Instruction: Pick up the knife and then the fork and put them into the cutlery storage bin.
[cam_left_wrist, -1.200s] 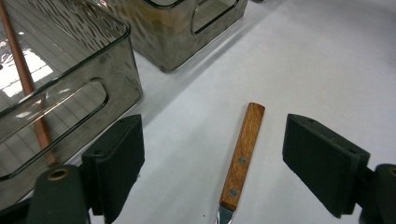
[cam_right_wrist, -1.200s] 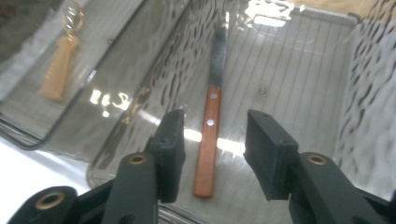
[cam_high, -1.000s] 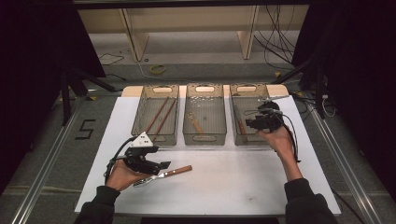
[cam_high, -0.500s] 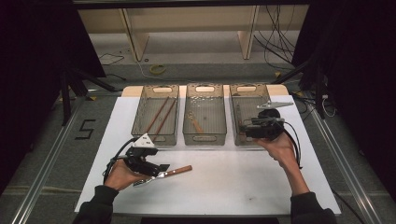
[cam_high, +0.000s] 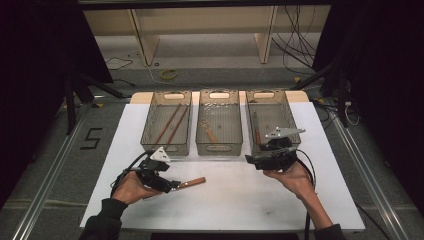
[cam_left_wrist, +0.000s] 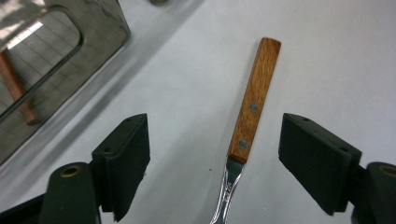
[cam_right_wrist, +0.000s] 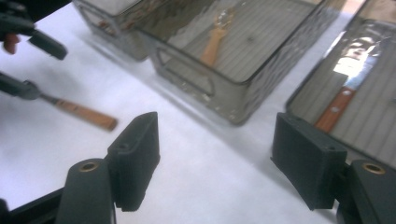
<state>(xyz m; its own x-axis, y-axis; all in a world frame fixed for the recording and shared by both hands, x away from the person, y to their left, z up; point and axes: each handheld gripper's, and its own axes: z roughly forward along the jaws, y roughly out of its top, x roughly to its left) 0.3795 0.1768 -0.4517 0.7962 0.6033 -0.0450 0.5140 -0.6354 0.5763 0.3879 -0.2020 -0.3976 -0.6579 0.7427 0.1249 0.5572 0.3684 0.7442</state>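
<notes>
Between the spread jaws of the left gripper (cam_left_wrist: 215, 163), just narrowing, lies a wooden-handled knife (cam_left_wrist: 254, 102); an off-centre pinch could spin it. Right gripper (cam_right_wrist: 215, 158), just widening, empty.

From my seat, the wooden-handled utensil (cam_left_wrist: 252, 112) runs off the bottom edge in the left gripper view, so I cannot tell what its metal end is. In the high view the left hand-held gripper (cam_high: 169, 185) covers that same end. In the right gripper view the right tray (cam_right_wrist: 373, 84) is cut by the edge, and the middle tray's (cam_right_wrist: 233, 93) contents blur.
</notes>
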